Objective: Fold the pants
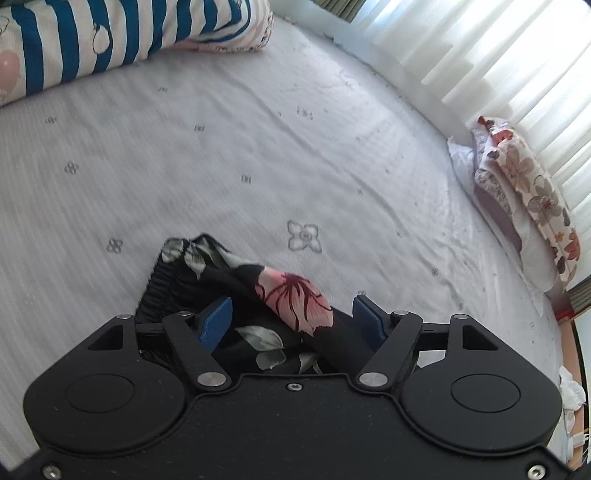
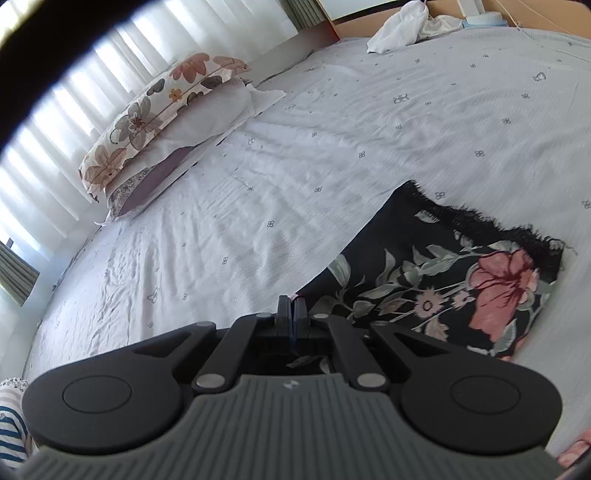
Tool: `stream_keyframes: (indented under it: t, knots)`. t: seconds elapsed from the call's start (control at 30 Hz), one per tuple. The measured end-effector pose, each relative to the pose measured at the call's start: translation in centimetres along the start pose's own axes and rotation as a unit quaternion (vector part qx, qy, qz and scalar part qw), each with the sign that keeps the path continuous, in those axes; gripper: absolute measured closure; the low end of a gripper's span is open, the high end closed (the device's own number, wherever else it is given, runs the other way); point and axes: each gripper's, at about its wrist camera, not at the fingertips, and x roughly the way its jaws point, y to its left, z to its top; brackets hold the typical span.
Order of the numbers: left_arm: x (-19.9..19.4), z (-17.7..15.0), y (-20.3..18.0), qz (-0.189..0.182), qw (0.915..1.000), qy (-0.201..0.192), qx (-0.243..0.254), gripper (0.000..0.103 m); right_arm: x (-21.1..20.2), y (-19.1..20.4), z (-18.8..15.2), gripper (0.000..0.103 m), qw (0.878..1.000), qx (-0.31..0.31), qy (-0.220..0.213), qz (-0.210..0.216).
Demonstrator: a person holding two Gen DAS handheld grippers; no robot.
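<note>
The pants [image 1: 236, 273] are black with pink flowers and grey leaves. In the left wrist view they lie bunched on the white bed sheet [image 1: 258, 147], right at my left gripper [image 1: 291, 317]. That gripper is open, its blue pads [image 1: 216, 321] standing apart on either side of the bunched cloth without pressing it. In the right wrist view the pants [image 2: 443, 280] lie flat to the right, their fringed hem farthest from me. My right gripper [image 2: 291, 310] is shut, its fingertips pinching the near left edge of the cloth.
A blue-and-white striped pillow [image 1: 110, 40] lies at the far left. A floral pillow [image 1: 532, 192] [image 2: 147, 114] sits by the bright curtains [image 2: 74, 110]. A white cloth [image 2: 399, 29] lies at the bed's far corner near a wooden frame.
</note>
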Motion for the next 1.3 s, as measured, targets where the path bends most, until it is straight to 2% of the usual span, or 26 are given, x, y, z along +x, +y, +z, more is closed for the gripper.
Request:
stream_keyframes:
  t: [0.17,0.23,0.27,0.37,0.47,0.57,0.67,0.73,0.83,0.9,1.03,1.13,1.3]
  knots:
    - [2.1,-0.2,-0.5,0.016,0.9996,-0.005,-0.023,0.034,-0.8,-1.2,0.2,0.1,1.0,-0.005,0.001,-0.009]
    - [2.8,-0.4,-0.7,0.03,0.9991,-0.008,-0.027,0.066,-1.1,-1.7,0.1,0.101,1.0,-0.003,0.0,-0.01]
    - [3.1,-0.5,-0.8,0.039,0.999,-0.008,-0.02,0.103,-1.2,-1.9,0.1,0.101,1.0,-0.001,0.0,-0.01]
    - [2.9,-1.4,-1.3,0.041,0.999,-0.016,0.0,0.102,-1.5,-2.9,0.1,0.101,1.0,0.007,0.0,-0.014]
    - [1.1,-1.9,-1.8,0.022,0.9994,-0.021,0.015,0.102,-1.8,-4.1,0.0,0.1,1.0,0.019,0.004,-0.014]
    - [-1.5,-1.7,-1.9,-0.002,0.9996,-0.027,0.01,0.102,-1.5,-5.2,-0.2,0.098,0.998,0.05,0.025,0.01]
    - [-4.2,-1.1,-2.2,-0.023,0.9989,-0.038,0.013,0.102,-0.9,-5.5,-1.0,0.084,0.993,0.08,0.06,0.059]
    - [-5.9,-0.6,-2.5,-0.035,0.9983,-0.044,0.016,0.102,-0.5,-4.8,-1.9,0.06,0.99,0.079,0.078,0.083]
    - [-8.1,-0.2,-2.7,-0.053,0.9973,-0.048,0.018,0.102,0.2,-3.1,-3.3,0.042,0.989,0.063,0.093,0.1]
    - [-9.4,-0.1,-3.0,-0.063,0.9967,-0.048,0.019,0.102,0.8,-2.0,-4.4,0.036,0.986,0.061,0.109,0.111]
    - [-10.8,-0.2,-3.1,-0.083,0.9957,-0.037,0.016,0.102,1.6,0.0,-6.7,0.036,0.98,0.065,0.136,0.129]
    - [-11.5,-0.2,-3.1,-0.09,0.9953,-0.032,0.016,0.102,1.9,1.4,-8.7,0.036,0.967,0.089,0.169,0.167]
    - [-12.5,-0.2,-2.7,-0.097,0.9946,-0.032,0.015,0.102,2.0,6.0,-13.8,0.035,0.932,0.103,0.252,0.24]
